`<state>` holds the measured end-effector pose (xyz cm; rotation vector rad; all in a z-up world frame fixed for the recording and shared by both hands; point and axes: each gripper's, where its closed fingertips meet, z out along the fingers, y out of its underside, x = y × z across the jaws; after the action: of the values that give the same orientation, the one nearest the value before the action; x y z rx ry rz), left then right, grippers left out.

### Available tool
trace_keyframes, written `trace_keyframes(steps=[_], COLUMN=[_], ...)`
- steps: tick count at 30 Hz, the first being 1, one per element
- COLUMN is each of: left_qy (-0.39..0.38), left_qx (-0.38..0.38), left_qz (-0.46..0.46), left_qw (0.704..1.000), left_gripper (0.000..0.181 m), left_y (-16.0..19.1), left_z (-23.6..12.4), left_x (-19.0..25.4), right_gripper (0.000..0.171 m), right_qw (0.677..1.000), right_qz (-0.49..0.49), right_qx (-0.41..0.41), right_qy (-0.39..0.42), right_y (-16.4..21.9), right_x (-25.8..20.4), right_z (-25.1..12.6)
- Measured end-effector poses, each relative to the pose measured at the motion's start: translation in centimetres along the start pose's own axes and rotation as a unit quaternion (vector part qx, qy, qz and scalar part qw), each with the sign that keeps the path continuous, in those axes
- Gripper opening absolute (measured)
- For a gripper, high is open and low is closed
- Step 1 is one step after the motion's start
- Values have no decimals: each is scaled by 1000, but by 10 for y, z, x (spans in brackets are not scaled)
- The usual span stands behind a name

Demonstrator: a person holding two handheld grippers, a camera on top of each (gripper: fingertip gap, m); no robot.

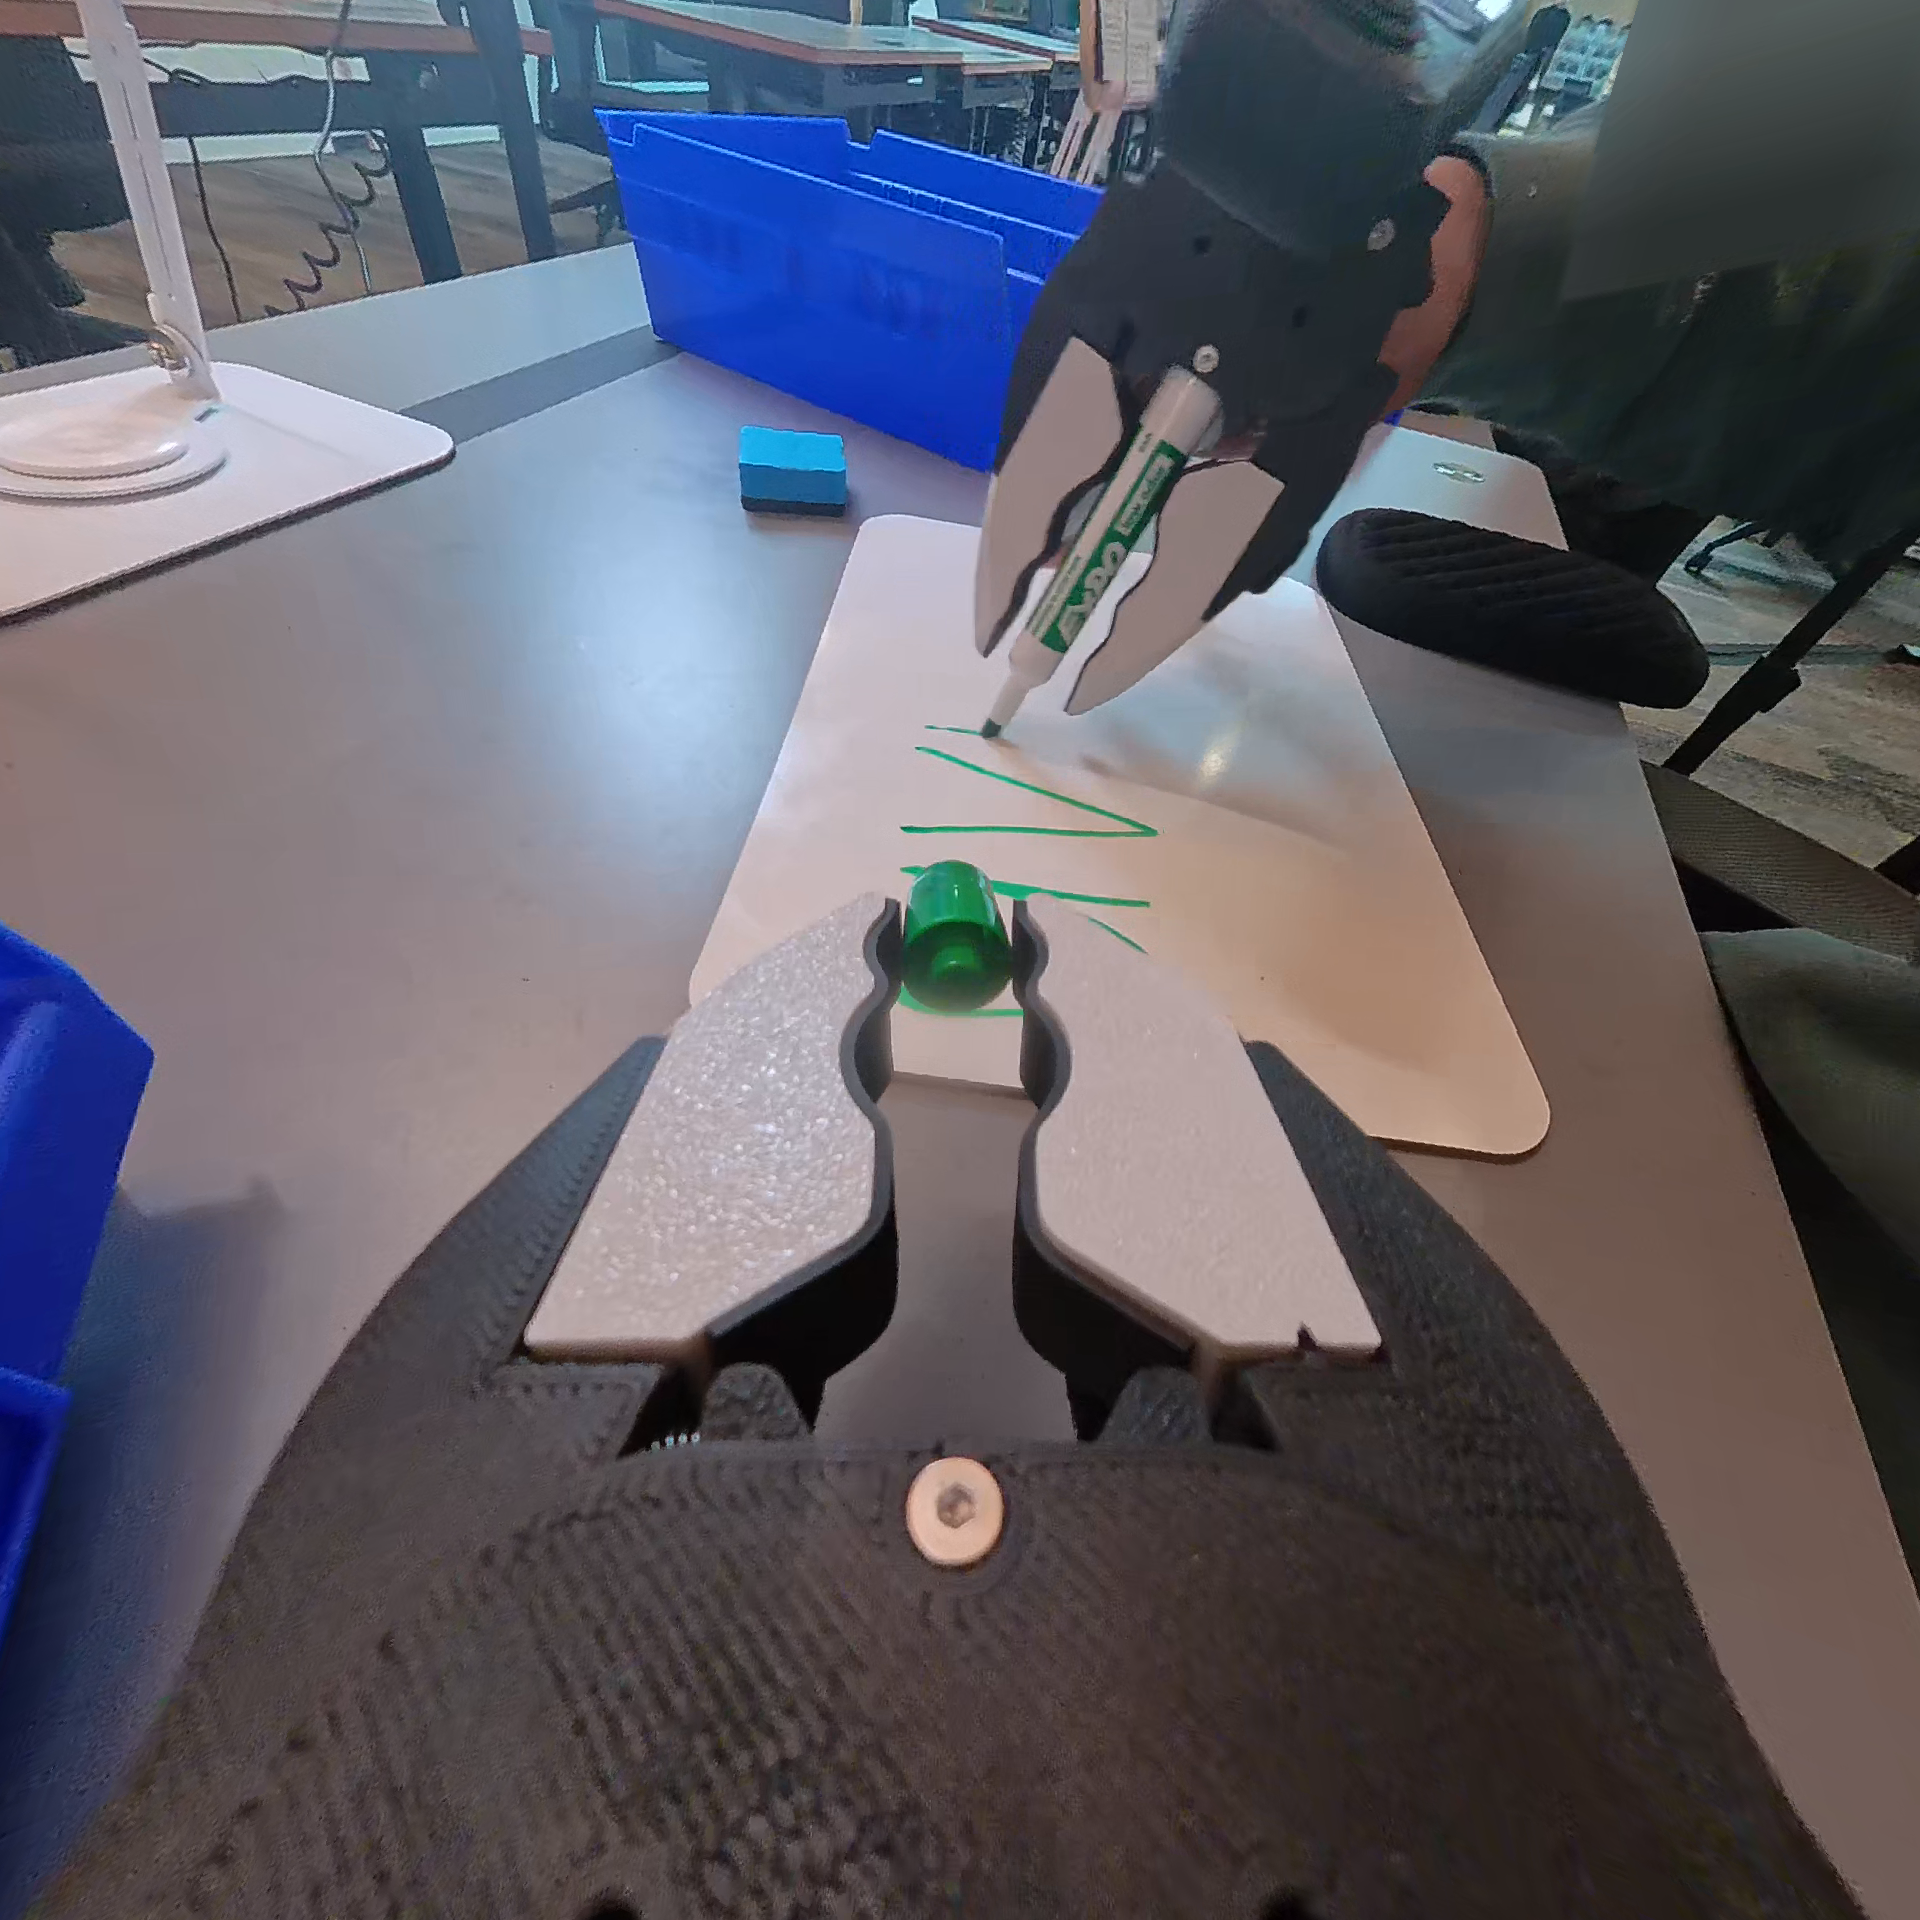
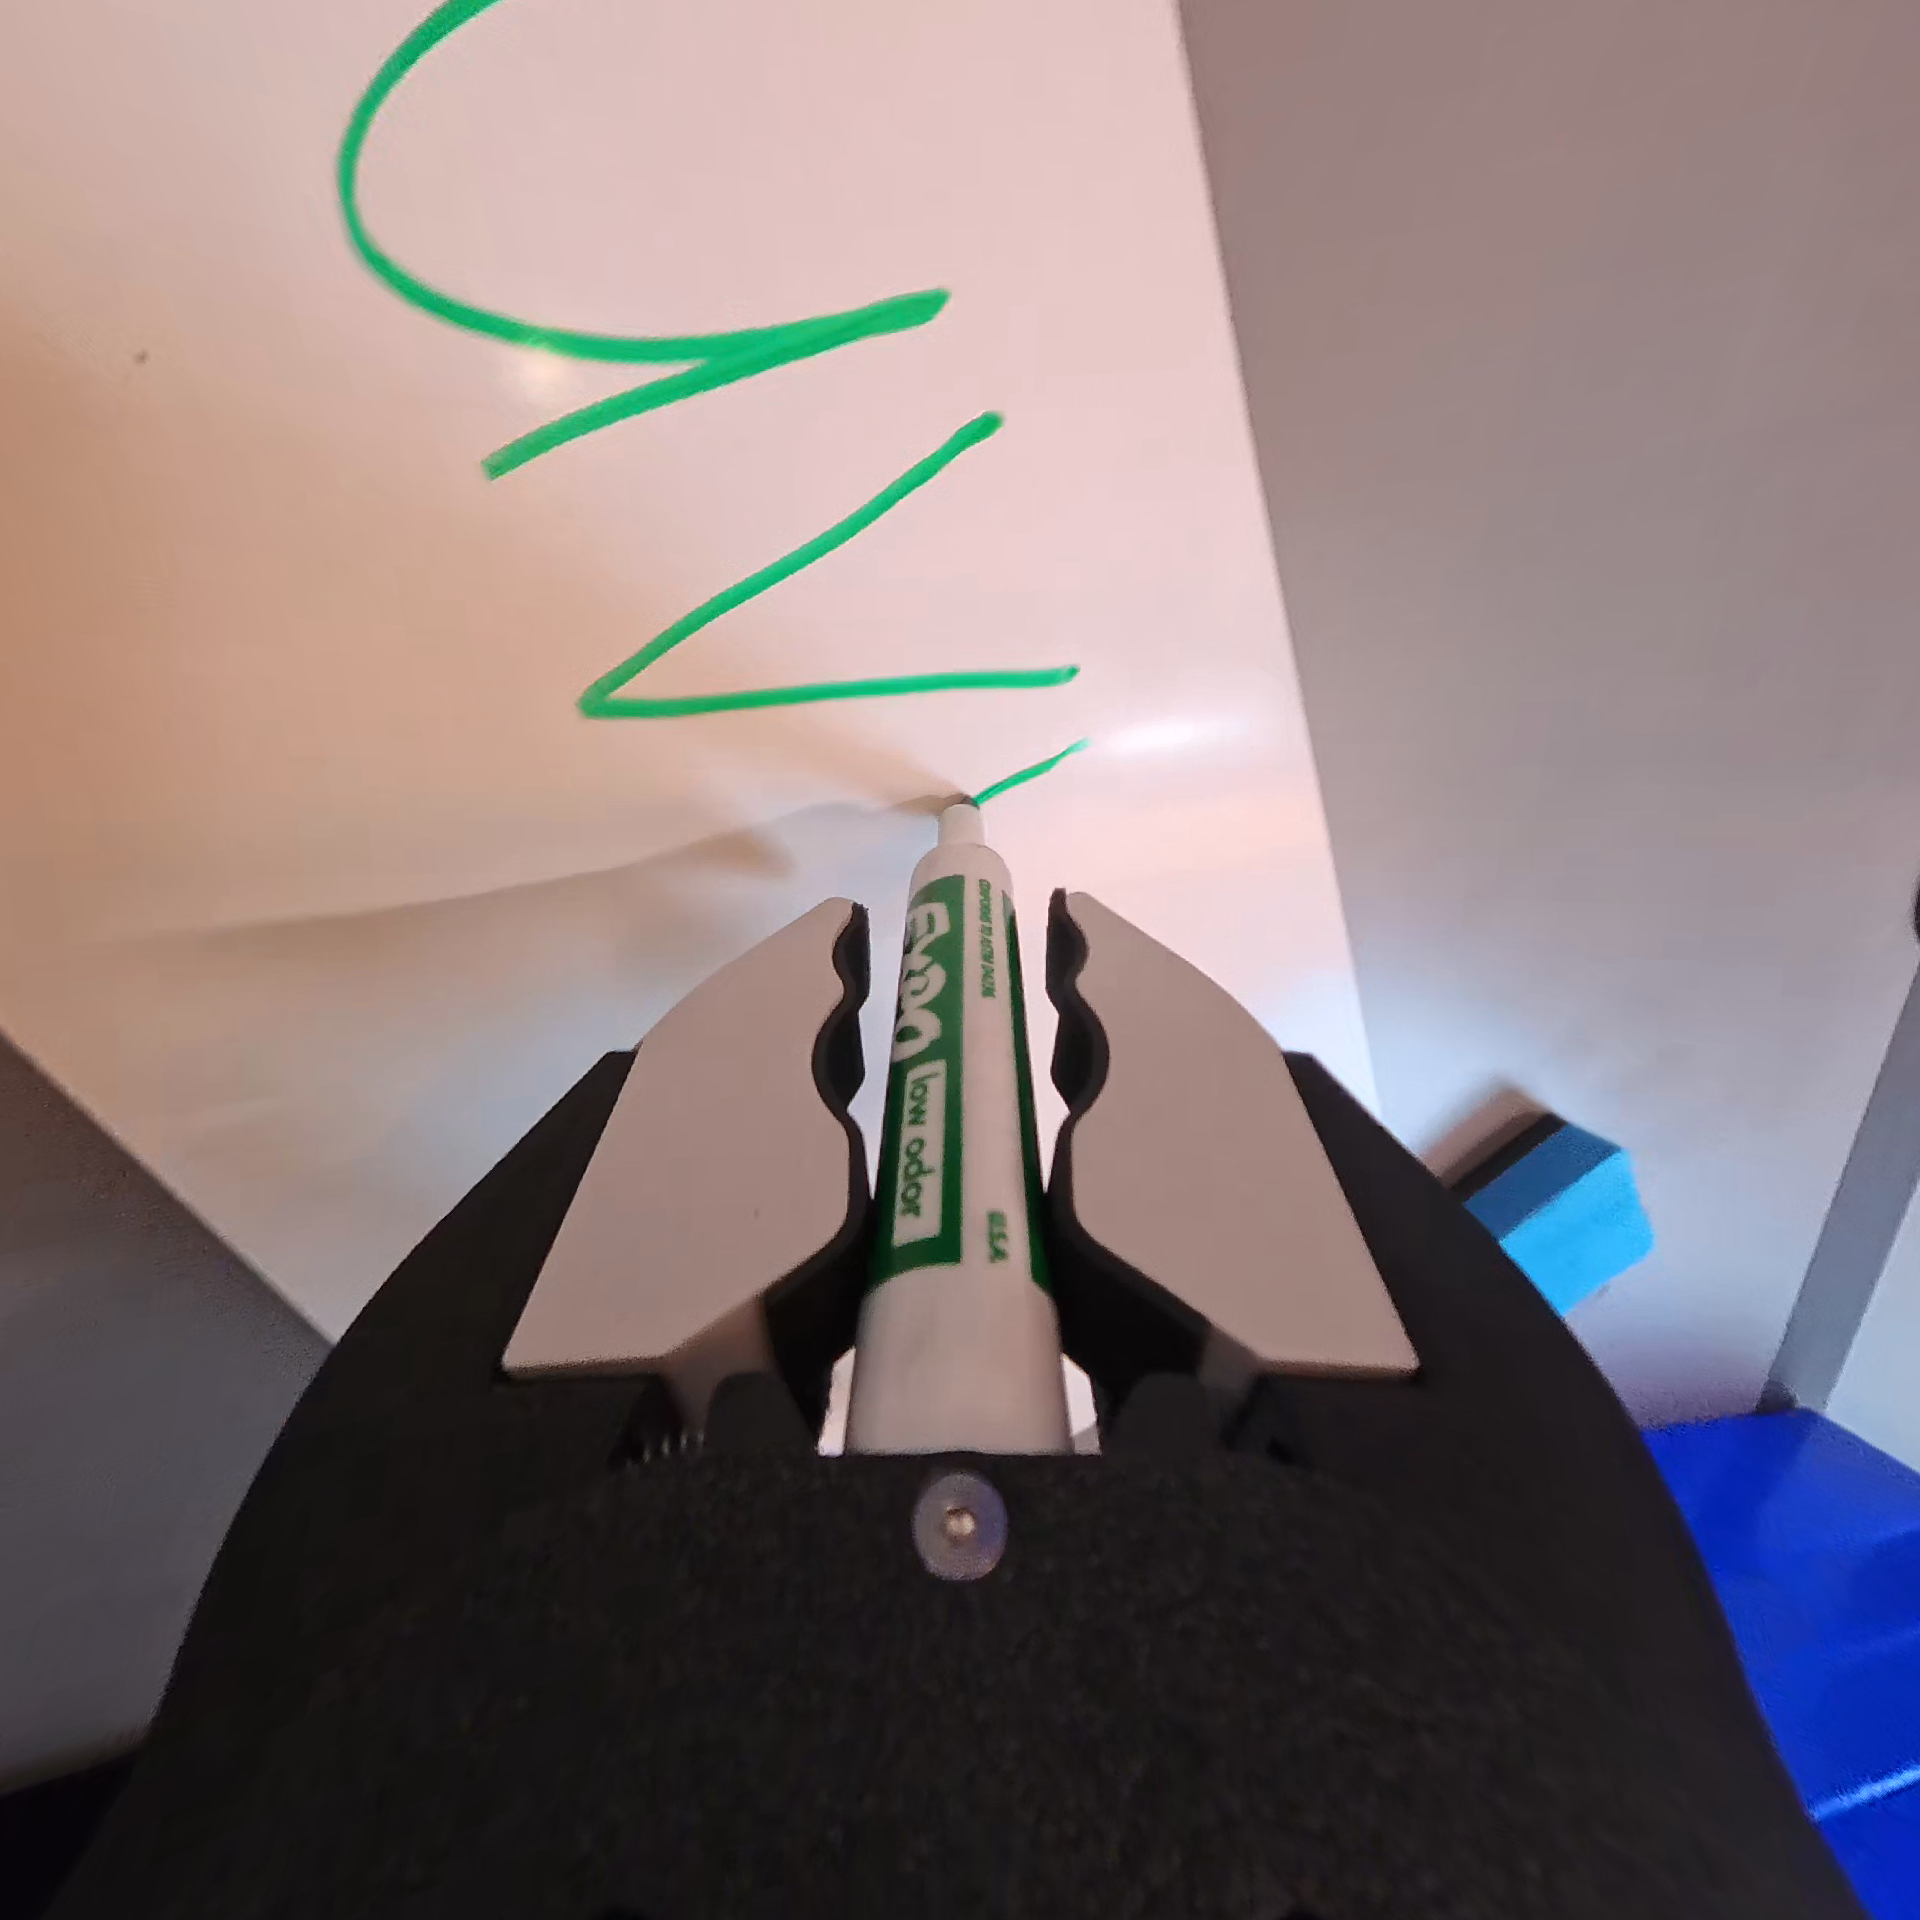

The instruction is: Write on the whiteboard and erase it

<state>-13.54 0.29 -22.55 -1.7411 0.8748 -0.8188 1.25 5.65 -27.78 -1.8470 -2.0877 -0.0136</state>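
At center frame, the right gripper (image 2: pixel 956 935) pinches a white marker (image 2: pixel 951 1122) with a green printed label, its tip touching the whiteboard (image 2: pixel 260 520) at the end of a green zigzag line (image 2: pixel 727 582). In the left wrist view, the left gripper (image 1: pixel 954 940) clamps the green cap (image 1: pixel 954 940) over the board's near edge. A blue eraser (image 1: pixel 792 470) lies on the gray table (image 1: pixel 416 779) at upper center, beside a blue bin (image 1: pixel 831 270).
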Motion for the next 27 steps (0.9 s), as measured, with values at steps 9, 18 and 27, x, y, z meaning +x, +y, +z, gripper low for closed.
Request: trace_keyframes(steps=[9,18,27], left_qy=[-3,-7,-1], left_qx=[-2,-1,-3], left_qz=[1,1,-3], left_qw=[1000,1000,1000], left_gripper=[20,20,20], left_y=[1,0,2], left_z=[1,0,1], left_x=[-1,-3,-2], right_gripper=[34,34,34], right_qw=[1000,1000,999], right_qz=[-16,-1,-7], right_qx=[-24,-26,-45], right_qy=[-7,15,-18], right_y=[20,17,30], right_x=[-39,19,-14], right_z=[-17,1,-12])
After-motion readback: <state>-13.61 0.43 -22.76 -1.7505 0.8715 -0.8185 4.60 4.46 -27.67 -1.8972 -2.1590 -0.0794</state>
